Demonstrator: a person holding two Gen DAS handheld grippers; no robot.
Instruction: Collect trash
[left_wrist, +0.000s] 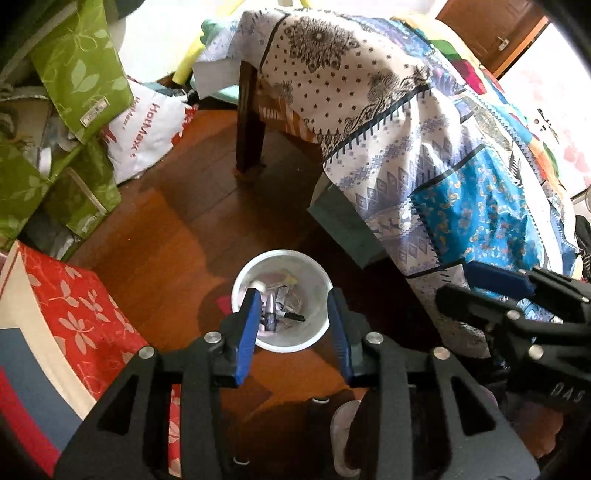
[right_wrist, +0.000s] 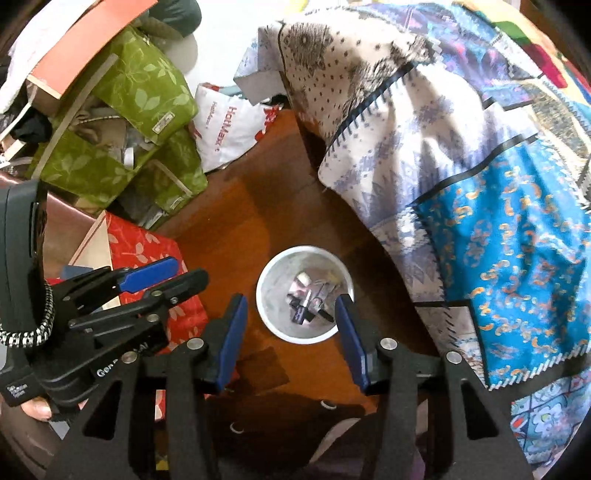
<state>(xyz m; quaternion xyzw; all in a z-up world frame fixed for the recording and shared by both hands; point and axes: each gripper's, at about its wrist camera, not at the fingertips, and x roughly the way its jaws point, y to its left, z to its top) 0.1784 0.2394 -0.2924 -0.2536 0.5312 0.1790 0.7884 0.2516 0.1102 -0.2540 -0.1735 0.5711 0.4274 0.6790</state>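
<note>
Left wrist view: my left gripper (left_wrist: 291, 317) points steeply down over a white bin (left_wrist: 282, 301) on the wooden floor (left_wrist: 207, 206), jaws apart, nothing between the pads. Bin holds the trash (left_wrist: 280, 306): crumpled wrappers, a dark marker-like stick, small bits, all lying at the bottom. My right gripper (right_wrist: 290, 325) hangs over the same bin from the other side, jaws also apart and empty; in the right wrist view the bin (right_wrist: 304, 295) sits just past my fingertips.

Judgement: both hands look like they are at the drop-off stage, so whatever goes in should be let go straight above the middle of the opening, not over the rim. Keep the pads clear of the rim so the light bin does not tip or skid. The two grippers are near each other, so lift one away first, then the other.

Around: patterned bedspread (left_wrist: 424, 140) hangs down just beside the bin on the right and could snag a finger. A dark wooden bed leg (left_wrist: 251, 122) stands beyond the bin. Green leaf-print bags (left_wrist: 77, 66) and a white shopping bag (left_wrist: 147, 133) are piled at the far left of the floor, a red flowered box (left_wrist: 70, 306) near left. A grey box (left_wrist: 343, 229) pokes out from under the bedspread, near the bin. Something dark lies on the floor under my grippers; cannot tell what.
</note>
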